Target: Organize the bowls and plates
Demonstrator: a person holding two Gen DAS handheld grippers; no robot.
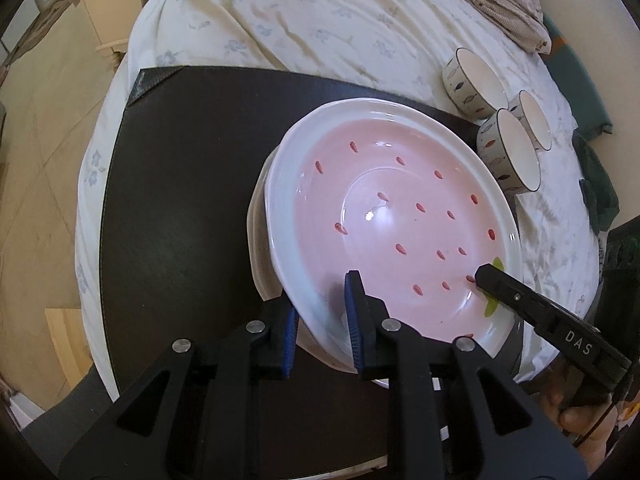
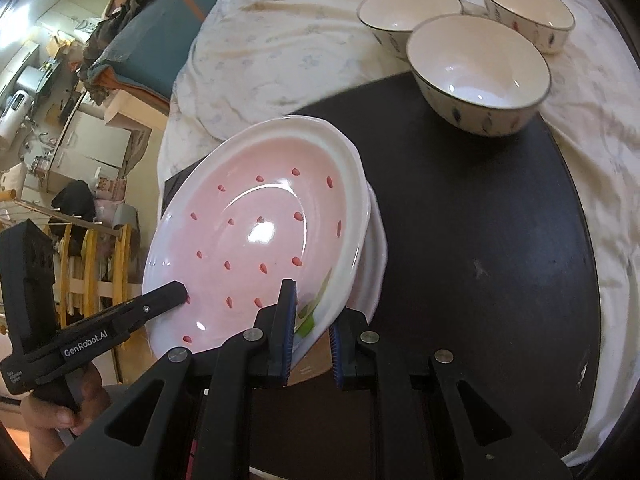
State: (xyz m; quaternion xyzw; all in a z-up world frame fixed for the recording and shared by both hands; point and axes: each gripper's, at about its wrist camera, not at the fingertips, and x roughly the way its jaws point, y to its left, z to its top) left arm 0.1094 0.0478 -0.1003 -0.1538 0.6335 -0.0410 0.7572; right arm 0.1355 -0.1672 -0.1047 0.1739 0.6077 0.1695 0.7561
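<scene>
While you carry the pink plate (image 1: 400,220) with both tongs, it sits low over a white plate (image 1: 260,264) that already rests on the dark mat (image 1: 180,200), so the stacking of plates looks close to done but not finished. Your left gripper (image 1: 324,328) straddles the near rim of the pink plate, one blue pad above and one beneath; whether the pads press the rim is hard to tell, though it seems still pinched. Your right gripper (image 2: 312,340) has its jaws nearly together and pinches the rim on the opposite side, next to the green leaf mark (image 2: 310,320). From the right wrist view the pink plate is tilted, its far edge close over the plate below, and you cannot tell whether the two already touch. Three bowls (image 2: 480,72) stand apart from one another near the far edge of the mat, partly on the floral bedsheet (image 1: 300,20), none nested. Judging by that, what remains is settling the pink plate flat, letting go, and then gathering the bowls into one stack.
</scene>
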